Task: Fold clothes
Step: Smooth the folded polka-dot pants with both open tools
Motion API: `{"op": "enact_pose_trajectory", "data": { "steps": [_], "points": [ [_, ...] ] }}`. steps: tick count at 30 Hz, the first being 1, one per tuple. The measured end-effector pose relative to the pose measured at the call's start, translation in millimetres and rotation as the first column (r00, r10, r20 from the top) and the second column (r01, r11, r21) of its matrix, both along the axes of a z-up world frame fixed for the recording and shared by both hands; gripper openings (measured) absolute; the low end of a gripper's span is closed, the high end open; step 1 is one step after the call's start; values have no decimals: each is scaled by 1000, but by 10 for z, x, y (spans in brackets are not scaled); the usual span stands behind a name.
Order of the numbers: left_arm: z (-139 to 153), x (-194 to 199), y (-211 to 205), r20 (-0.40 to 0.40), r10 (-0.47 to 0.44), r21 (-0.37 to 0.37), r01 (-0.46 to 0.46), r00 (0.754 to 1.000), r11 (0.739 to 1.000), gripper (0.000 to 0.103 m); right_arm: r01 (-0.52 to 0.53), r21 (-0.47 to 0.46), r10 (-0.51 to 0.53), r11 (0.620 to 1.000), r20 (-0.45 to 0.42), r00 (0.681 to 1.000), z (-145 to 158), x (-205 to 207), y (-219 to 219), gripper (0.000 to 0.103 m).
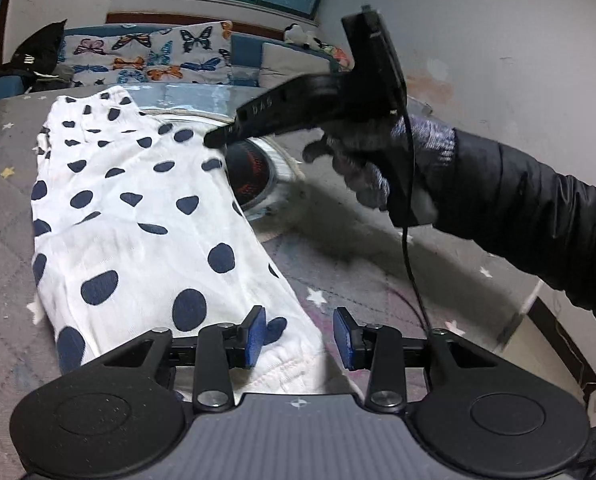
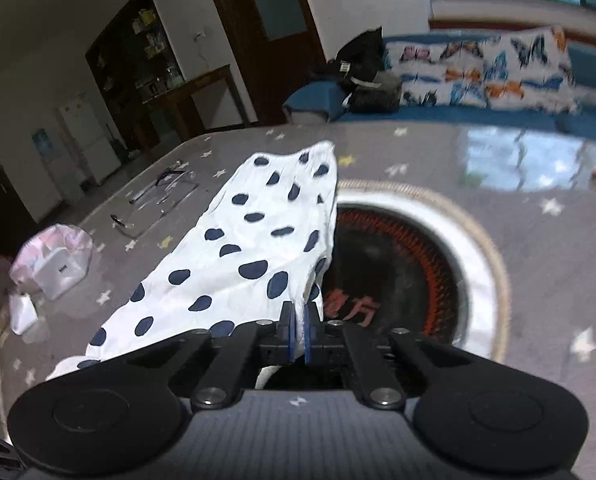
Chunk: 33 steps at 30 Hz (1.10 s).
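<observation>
A white garment with dark blue dots (image 1: 138, 216) lies on the grey star-patterned table (image 1: 378, 280). My left gripper (image 1: 300, 334) is open, its blue pads either side of the garment's near ribbed hem. My right gripper (image 2: 298, 332) is shut on the garment's edge (image 2: 250, 248) and lifts it over the round heater. In the left wrist view the right gripper (image 1: 218, 140) is held by a gloved hand (image 1: 358, 164) at the garment's right edge.
A round black and red heater (image 2: 394, 276) with a white ring is set into the table beside the garment. A pink-white bag and white box (image 2: 54, 260) sit at the left. A butterfly-print sofa (image 1: 146, 56) stands behind the table.
</observation>
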<state>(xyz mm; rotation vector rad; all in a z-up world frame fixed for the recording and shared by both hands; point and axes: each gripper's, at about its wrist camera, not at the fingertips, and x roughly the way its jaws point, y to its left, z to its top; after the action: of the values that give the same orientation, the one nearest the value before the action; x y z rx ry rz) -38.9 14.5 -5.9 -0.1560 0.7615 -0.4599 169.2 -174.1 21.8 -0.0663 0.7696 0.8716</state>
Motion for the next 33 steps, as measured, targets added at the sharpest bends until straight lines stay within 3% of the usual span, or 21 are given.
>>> {"op": "enact_pose_trajectory", "data": {
  "steps": [3,8,13,16,19,22,26,33],
  "points": [
    [-35,10,-1,-11,-16,-29,16,1000,999,40,2,-53,1,999,45,999,20,-51,-15,3],
    [-53,-13,3,-34,-30,-89,27,999,996,40,9,-98,-8,995,3,1000,-110,-60,-30,4],
    [177,-46,90,30,-37,-85,40,999,996,44,1,-103,3,995,35,999,-8,-109,-43,13],
    [361,-16,209,110,-8,-63,15,994,998,47,-11,-85,17,996,69,997,121,-152,-50,13],
    [380,105,385,132,63,-54,-56,989,997,44,-45,-65,49,997,68,996,192,-192,-16,13],
    [273,273,568,97,132,-75,-125,986,989,44,-92,-39,94,995,44,995,196,-257,52,26],
    [114,420,721,34,171,-82,-167,985,982,35,-151,-60,153,987,29,988,106,-352,202,27],
    [-160,445,816,-34,202,-78,-204,979,976,34,-177,-131,178,976,-5,984,-143,-460,281,32]
  ]
}}
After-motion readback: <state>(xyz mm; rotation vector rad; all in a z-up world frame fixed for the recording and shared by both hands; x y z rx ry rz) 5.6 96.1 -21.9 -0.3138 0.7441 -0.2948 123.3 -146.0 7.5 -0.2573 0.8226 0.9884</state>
